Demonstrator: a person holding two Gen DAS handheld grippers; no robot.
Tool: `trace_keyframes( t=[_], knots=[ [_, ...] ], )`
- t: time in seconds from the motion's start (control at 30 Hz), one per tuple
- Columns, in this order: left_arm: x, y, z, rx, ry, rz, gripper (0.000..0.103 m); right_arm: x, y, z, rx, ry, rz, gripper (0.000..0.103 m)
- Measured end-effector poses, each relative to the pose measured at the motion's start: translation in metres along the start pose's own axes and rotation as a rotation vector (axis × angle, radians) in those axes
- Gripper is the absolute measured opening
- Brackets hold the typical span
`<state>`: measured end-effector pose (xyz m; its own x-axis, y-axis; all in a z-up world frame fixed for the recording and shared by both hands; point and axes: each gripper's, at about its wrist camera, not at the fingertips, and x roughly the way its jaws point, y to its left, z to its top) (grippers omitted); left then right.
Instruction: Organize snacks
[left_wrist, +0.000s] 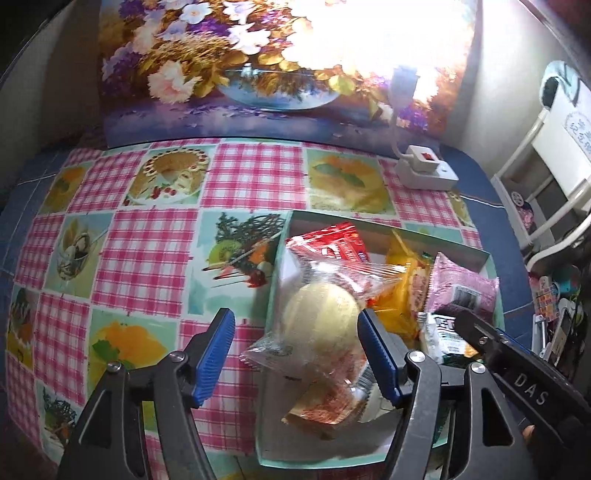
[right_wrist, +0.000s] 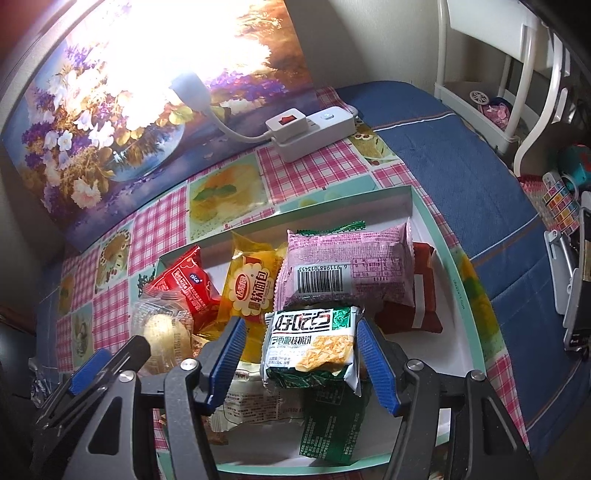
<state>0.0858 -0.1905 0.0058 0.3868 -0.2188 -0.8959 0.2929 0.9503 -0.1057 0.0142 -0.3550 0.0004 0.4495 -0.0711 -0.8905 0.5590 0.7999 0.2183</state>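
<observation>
Blue-padded left gripper (left_wrist: 295, 360) stands open above the box (left_wrist: 487, 258), its pads apart from the clear-wrapped round cake (left_wrist: 321, 325) lying over the box's left wall. Right gripper (right_wrist: 299, 358) brackets the green-and-white walnut biscuit pack (right_wrist: 314, 347); its pads seem to touch, though contact is unclear.

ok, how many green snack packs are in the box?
2 for sure: one green pack face-up between the fingers of the right tool, and a second green pack lying back-up beneath it. A green crimped edge behind the pink pack may be a third.
</observation>
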Motion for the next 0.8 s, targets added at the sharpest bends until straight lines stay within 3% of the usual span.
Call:
trace_keyframes(
  t=[0.17, 0.23, 0.37, 0.43, 0.8],
  knots=[
    [-0.001, 0.018, 0.001, -0.059, 0.005, 0.054, 0.077, 0.002, 0.001, 0.000, -0.014, 0.001, -0.012, 0.078],
    [-0.003, 0.025, 0.001, -0.081, -0.002, 0.084, 0.087, 0.003, 0.002, 0.000, -0.023, 0.000, -0.015, 0.091],
    [-0.004, 0.041, 0.000, -0.133, -0.012, 0.140, 0.088, 0.002, 0.003, 0.001, -0.041, -0.020, -0.028, 0.103],
    [-0.003, 0.049, 0.000, -0.160, -0.013, 0.166, 0.100, 0.001, 0.003, 0.001, -0.044, -0.030, -0.033, 0.103],
    [-0.002, 0.065, -0.001, -0.212, 0.003, 0.202, 0.100, 0.002, 0.006, 0.000, -0.066, -0.038, -0.023, 0.103]
  ],
)
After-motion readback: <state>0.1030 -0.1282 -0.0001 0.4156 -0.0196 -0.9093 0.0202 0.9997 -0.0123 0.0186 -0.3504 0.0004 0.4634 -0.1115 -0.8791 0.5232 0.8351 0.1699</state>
